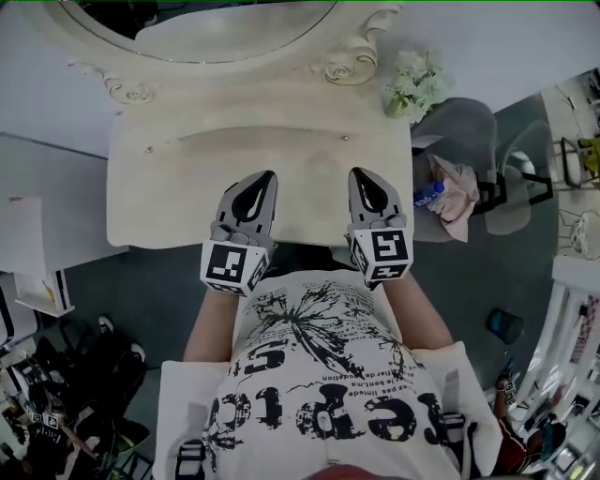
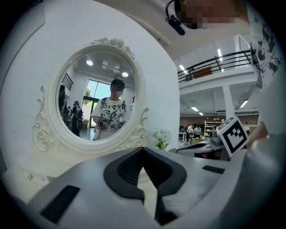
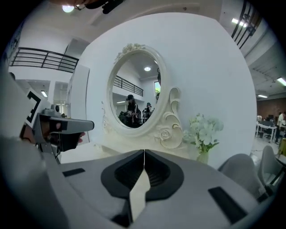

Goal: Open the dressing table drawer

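Two grippers sit side by side over the near edge of the dressing table (image 1: 169, 202), just beyond my operator's printed white shirt (image 1: 319, 375). The left gripper (image 1: 266, 176) is clenched on nothing: in its own view the dark pads meet at the tip (image 2: 143, 148) with only the pale tabletop behind them. The right gripper (image 1: 359, 173) is the same, jaws pressed together at the tip (image 3: 144, 152) and empty. Both point toward the back of the table, tips hovering above its cream top and touching nothing I can see.

As for the drawer, I can't make out its front in any view; it is not visible from above, and the table's near edge lies under the marker cubes. Further back on the tabletop a low raised step runs across, with a small knob (image 1: 147, 148) at its left end and another (image 1: 345, 138) at its right.

Behind that step stands the oval mirror (image 1: 234, 28) in its carved frame, against a white wall. At the table's back right corner is a bunch of white flowers (image 1: 412, 84). Just off the table's right side stands a grey chair (image 1: 459, 131) with a pink cloth (image 1: 457, 199) on it.
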Demonstrator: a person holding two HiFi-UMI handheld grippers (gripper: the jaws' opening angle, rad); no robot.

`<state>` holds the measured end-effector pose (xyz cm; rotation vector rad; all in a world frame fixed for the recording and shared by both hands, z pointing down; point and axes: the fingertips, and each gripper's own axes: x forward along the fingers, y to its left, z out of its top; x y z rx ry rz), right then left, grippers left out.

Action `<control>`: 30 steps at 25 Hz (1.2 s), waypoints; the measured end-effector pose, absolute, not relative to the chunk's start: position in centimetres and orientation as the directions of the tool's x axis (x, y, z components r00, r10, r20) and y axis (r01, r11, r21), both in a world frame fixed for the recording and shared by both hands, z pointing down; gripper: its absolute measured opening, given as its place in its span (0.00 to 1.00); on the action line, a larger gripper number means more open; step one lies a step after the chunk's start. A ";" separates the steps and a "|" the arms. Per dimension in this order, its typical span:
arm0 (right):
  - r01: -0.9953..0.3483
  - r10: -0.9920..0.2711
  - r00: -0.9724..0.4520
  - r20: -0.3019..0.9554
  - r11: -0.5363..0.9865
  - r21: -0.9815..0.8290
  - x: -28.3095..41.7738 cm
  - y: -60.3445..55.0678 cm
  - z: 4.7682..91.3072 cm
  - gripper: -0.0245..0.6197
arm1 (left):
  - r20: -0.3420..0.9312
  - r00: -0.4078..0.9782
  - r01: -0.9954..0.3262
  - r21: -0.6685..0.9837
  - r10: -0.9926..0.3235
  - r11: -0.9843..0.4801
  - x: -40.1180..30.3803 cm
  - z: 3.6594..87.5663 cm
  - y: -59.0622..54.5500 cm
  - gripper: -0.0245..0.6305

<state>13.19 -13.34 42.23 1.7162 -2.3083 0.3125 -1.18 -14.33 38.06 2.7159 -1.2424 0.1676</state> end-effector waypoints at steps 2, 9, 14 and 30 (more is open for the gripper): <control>-0.950 -0.895 -0.303 0.327 0.312 -0.027 13.6 -14.8 44.2 0.07 | 0.172 0.626 -0.778 0.075 -0.760 -0.624 -0.5 39.1 -15.6 0.05; -0.952 -0.833 -0.270 0.483 0.307 -0.001 15.9 -18.9 53.9 0.07 | 0.210 0.590 -0.806 0.114 -0.779 -0.580 1.2 43.1 -17.6 0.05; -0.964 -0.792 -0.245 0.559 0.259 -0.054 16.7 -21.3 59.5 0.27 | 0.257 0.571 -0.821 0.153 -0.780 -0.550 1.5 46.0 -18.6 0.05; -0.978 -0.779 -0.201 0.594 0.119 -0.174 17.2 -24.9 61.4 0.21 | 0.323 0.559 -0.828 0.171 -0.763 -0.534 1.2 48.3 -18.8 0.05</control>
